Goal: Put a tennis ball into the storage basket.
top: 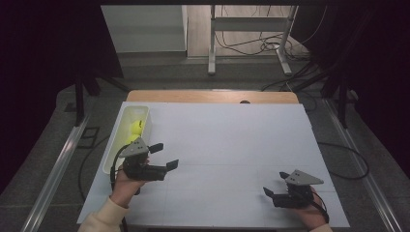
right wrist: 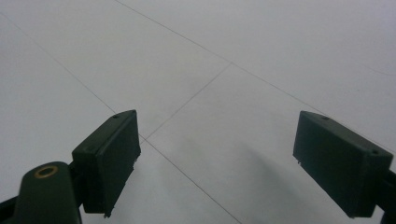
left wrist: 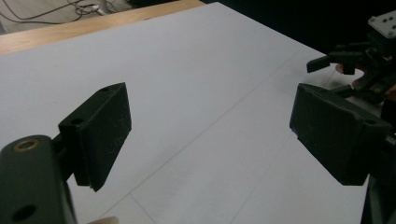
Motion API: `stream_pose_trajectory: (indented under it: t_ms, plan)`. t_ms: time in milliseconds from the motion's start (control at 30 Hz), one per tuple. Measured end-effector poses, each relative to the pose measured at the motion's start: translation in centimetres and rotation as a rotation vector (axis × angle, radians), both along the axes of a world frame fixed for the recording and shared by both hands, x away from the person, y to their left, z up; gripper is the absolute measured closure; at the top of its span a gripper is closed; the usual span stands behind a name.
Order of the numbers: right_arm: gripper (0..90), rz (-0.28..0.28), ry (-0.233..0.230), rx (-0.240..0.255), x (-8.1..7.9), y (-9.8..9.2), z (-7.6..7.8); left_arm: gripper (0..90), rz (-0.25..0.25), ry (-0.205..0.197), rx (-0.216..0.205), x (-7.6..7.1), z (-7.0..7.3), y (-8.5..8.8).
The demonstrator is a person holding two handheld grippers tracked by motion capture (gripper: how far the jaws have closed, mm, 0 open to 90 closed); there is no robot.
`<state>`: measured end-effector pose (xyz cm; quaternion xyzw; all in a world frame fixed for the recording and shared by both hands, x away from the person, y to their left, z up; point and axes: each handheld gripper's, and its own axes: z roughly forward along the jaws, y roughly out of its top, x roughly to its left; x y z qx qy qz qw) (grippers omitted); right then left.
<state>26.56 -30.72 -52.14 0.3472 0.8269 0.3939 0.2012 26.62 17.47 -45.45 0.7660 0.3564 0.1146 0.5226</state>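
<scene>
The left gripper hung wide open and empty just beside the white bin where the yellow balls already lay, the right gripper likewise open and empty, suggesting little remained.

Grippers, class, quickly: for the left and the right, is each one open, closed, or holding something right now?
Left gripper: open, nothing between its jaws.
Right gripper: open, nothing between its jaws.
</scene>
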Motion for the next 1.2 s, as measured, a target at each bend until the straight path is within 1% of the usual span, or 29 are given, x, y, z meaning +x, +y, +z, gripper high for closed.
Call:
stream_pose_trajectory:
  t_ms: [167, 267, 333, 467, 600, 633, 700, 733, 800, 967, 1200]
  plan:
    - [14.9, 0.002, -0.001, 0.008, 0.0, 0.0, 0.0, 13.4, -0.019, 0.013, 0.01, -0.9, -1.1, -0.8]
    - [14.8, 0.004, -0.001, 0.013, -0.1, 0.0, 0.0, 13.3, -0.034, 0.021, 0.035, -1.5, -1.9, -1.3]
    - [14.8, 0.005, 0.0, 0.015, -0.1, 0.0, 0.0, 13.3, -0.04, 0.035, 0.037, -1.6, -2.5, -1.5]
    - [14.8, 0.012, 0.0, 0.02, -0.1, 0.0, 0.1, 13.3, -0.031, 0.058, 0.04, -1.6, -3.4, -1.4]
    - [14.7, 0.023, -0.004, 0.029, -0.3, 0.0, 0.2, 13.4, -0.004, 0.081, 0.038, -1.6, -4.6, -0.7]
    - [14.7, 0.027, -0.005, 0.032, -0.3, 0.1, 0.2, 13.5, -0.004, 0.081, 0.038, -1.6, -4.6, -0.7]
    - [14.7, 0.032, -0.005, 0.033, -0.3, 0.1, 0.2, 13.5, 0.003, 0.093, 0.04, -1.7, -5.2, -0.5]
    - [14.7, 0.037, -0.005, 0.036, -0.3, 0.1, 0.2, 13.5, 0.007, 0.104, 0.044, -1.8, -5.7, -0.3]
    - [14.7, 0.041, -0.006, 0.04, -0.3, 0.2, 0.2, 13.5, 0.008, 0.108, 0.049, -1.9, -5.9, -0.2]
    - [14.6, 0.055, -0.001, 0.07, -0.4, 0.1, 0.3, 13.4, 0.015, 0.115, 0.059, -2.1, -6.7, 0.1]
    - [14.6, 0.057, 0.005, 0.071, -0.4, 0.1, 0.2, 13.5, 0.015, 0.114, 0.066, -2.1, -6.9, 0.0]
